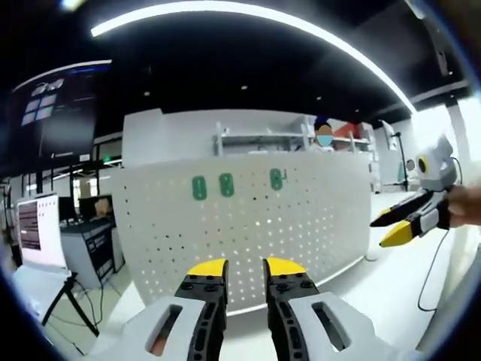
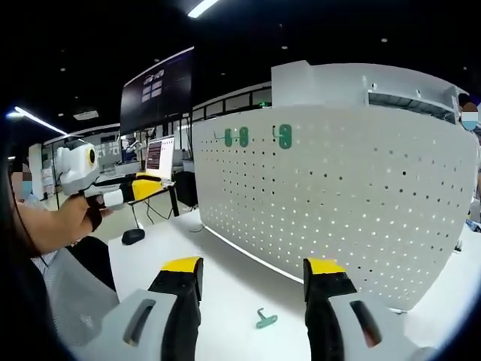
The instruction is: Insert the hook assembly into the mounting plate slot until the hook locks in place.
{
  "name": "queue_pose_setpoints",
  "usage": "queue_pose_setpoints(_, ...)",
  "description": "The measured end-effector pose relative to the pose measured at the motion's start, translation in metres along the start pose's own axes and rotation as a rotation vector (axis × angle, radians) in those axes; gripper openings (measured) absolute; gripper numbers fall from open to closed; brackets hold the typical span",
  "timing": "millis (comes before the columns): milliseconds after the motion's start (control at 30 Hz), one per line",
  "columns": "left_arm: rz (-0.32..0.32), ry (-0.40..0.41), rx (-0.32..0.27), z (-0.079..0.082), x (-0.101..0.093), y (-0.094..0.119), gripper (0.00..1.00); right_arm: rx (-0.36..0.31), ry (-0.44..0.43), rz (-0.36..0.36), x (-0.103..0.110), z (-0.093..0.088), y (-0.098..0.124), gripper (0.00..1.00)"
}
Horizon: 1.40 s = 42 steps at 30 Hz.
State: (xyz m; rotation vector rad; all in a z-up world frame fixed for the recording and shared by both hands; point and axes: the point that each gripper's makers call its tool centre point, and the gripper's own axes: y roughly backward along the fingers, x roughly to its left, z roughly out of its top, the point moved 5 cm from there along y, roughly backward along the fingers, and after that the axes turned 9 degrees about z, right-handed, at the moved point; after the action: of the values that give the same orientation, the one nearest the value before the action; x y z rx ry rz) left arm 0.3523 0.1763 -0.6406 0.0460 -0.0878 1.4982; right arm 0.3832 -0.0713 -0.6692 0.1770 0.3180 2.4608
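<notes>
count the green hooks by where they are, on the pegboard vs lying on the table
green hooks on the pegboard: 3 ()
green hook lying on the table: 1 ()
total: 4

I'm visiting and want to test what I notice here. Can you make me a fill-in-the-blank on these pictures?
1. The hooks on the white pegboard are ____ in colour.
2. The loose hook lies on the ____.
3. The right gripper has its jaws ____.
4. The jaw tips are coloured ____.

Missing words: green; table; open; yellow
</notes>
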Motion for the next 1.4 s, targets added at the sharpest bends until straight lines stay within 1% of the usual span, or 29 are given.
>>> queue_pose_setpoints(233, -0.015, 0.005, -0.003, -0.001, -0.004, 0.002, 0.19, 0.032, -0.006, -0.019, -0.011, -0.012, -0.002, 0.51)
queue_pose_setpoints(433, -0.035, 0.013, 0.002, -0.005, -0.01, 0.002, 0.19, 0.099, -0.044, -0.05, -0.027, -0.038, -0.013, 0.5)
queue_pose_setpoints(567, -0.046, 0.018, 0.012, -0.009, -0.012, 0.001, 0.18, 0.147, -0.062, -0.046, -0.028, -0.055, -0.025, 0.48)
queue_pose_setpoints(733, -0.061, 0.014, 0.021, -0.012, -0.016, 0.002, 0.18, 0.184, -0.083, -0.033, -0.028, -0.069, -0.038, 0.48)
queue_pose_setpoints(967, -0.073, 0.017, 0.037, -0.018, -0.019, 0.003, 0.18, 0.262, -0.108, -0.024, -0.029, -0.097, -0.06, 0.45)
queue_pose_setpoints(1100, -0.075, 0.016, 0.045, -0.021, -0.02, 0.004, 0.18, 0.293, -0.135, -0.002, -0.027, -0.107, -0.068, 0.45)
queue_pose_setpoints(1200, -0.081, 0.021, 0.058, -0.025, -0.023, 0.005, 0.18, 0.309, -0.138, 0.005, -0.027, -0.113, -0.074, 0.45)
queue_pose_setpoints(1400, -0.091, 0.023, 0.077, -0.031, -0.027, 0.006, 0.17, 0.341, -0.17, 0.03, -0.028, -0.124, -0.081, 0.42)
